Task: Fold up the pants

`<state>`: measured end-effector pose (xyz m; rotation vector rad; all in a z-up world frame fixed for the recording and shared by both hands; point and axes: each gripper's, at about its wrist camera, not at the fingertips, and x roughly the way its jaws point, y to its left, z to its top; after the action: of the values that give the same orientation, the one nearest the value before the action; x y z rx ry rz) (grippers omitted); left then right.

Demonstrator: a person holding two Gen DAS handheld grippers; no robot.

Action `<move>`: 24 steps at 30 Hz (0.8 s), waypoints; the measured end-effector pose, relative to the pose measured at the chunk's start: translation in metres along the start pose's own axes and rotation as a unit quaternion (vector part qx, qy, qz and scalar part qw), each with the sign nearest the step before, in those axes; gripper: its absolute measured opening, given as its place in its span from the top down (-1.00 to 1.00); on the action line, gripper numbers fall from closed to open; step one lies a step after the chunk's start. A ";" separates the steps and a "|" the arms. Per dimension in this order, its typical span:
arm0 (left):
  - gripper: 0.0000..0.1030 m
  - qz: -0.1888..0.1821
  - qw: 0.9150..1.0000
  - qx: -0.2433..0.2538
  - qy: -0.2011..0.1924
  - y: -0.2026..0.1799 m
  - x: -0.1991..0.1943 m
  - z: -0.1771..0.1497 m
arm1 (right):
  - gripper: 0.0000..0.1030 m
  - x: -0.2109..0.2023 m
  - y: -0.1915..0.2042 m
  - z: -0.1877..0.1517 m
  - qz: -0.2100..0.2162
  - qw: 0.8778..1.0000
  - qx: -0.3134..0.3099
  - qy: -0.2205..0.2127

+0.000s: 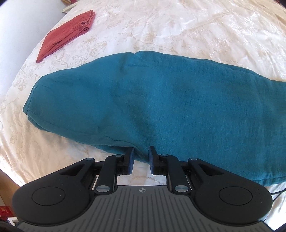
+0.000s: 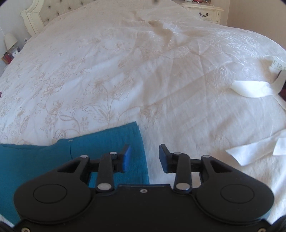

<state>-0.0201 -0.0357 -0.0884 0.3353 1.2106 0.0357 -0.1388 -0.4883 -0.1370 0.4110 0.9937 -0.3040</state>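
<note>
**Inspector:** Location of the teal pants (image 1: 152,103)?

**Assistant:** Lying flat on the bedspread (image 1: 196,26), folded lengthwise. Left gripper (image 1: 141,158) at their near edge, jaws slightly parted, pinching nothing. Right gripper (image 2: 143,158) spread over the pants' end edge, empty.

**Inspector:** Differences between views?

**Assistant:** Left only: folded red garment (image 1: 66,35). Right only: headboard (image 2: 44,14), dresser (image 2: 203,12), white strips (image 2: 253,89). No containers visible.
</note>
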 end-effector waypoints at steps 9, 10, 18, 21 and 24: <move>0.67 -0.027 0.997 0.039 -0.057 -0.022 -0.026 0.002 | 0.09 -0.052 -0.012 -0.077 0.009 0.999 0.014 0.033; 0.67 -0.032 0.997 0.043 -0.054 -0.025 -0.025 0.002 | 0.09 -0.052 -0.013 -0.081 0.014 0.999 0.017 0.035; 0.67 -0.042 0.995 0.070 -0.053 -0.033 -0.028 -0.006 | 0.00 -0.025 -0.004 -0.072 0.075 0.996 0.011 0.043; 0.67 -0.038 0.996 0.065 -0.057 -0.028 -0.030 -0.009 | 0.65 -0.034 0.002 -0.056 0.095 0.993 0.036 0.061; 0.67 -0.038 0.996 0.052 -0.055 -0.022 -0.030 -0.010 | 0.65 -0.051 0.005 -0.046 0.075 0.994 0.050 0.056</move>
<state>-0.0438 -0.0603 -0.0703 0.3777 1.1169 -0.1114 -0.1967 -0.4590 -0.1146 0.5954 1.0527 -0.1968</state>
